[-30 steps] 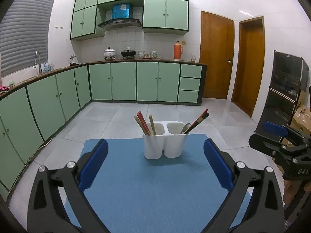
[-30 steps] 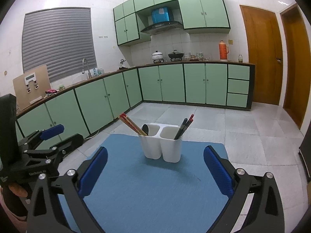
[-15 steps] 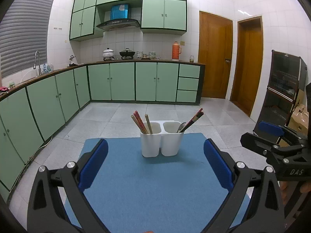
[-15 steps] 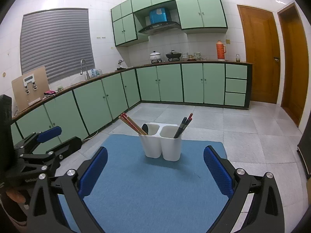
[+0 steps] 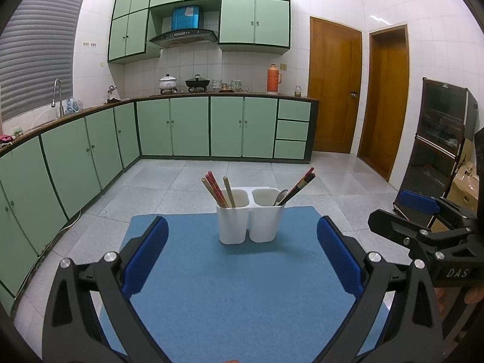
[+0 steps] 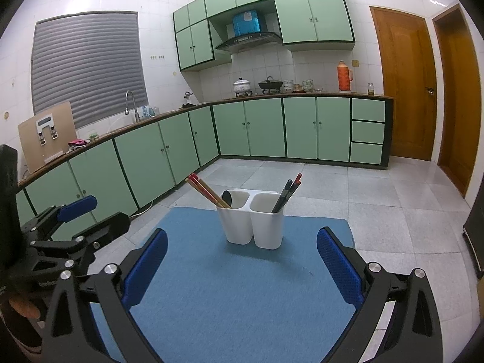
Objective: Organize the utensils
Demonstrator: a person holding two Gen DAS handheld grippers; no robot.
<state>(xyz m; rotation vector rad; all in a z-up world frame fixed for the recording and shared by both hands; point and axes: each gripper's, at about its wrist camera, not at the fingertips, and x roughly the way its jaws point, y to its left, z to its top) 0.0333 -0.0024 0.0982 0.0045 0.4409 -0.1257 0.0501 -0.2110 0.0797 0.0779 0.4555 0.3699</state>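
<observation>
A white two-cup utensil holder point(image 5: 250, 218) point(image 6: 253, 222) stands at the far middle of a blue mat point(image 5: 236, 290) point(image 6: 242, 287). In the left wrist view its left cup holds light and red chopsticks point(image 5: 216, 190); its right cup holds dark and red chopsticks point(image 5: 299, 186) and a metal spoon point(image 5: 280, 196). My left gripper point(image 5: 242, 255) is open and empty, well short of the holder. My right gripper point(image 6: 242, 257) is open and empty too, equally short of it. Each gripper shows at the edge of the other's view: the right gripper point(image 5: 423, 227) and the left gripper point(image 6: 69, 227).
Green kitchen cabinets point(image 5: 187, 125) run along the back and left walls beyond a tiled floor point(image 5: 169, 184). Two wooden doors point(image 5: 334, 90) stand at the right. A dark cabinet point(image 5: 441, 139) and cardboard boxes sit at the far right.
Both grippers have drawn back and risen slightly, so the holder sits a little farther off. Both stay open and empty.
</observation>
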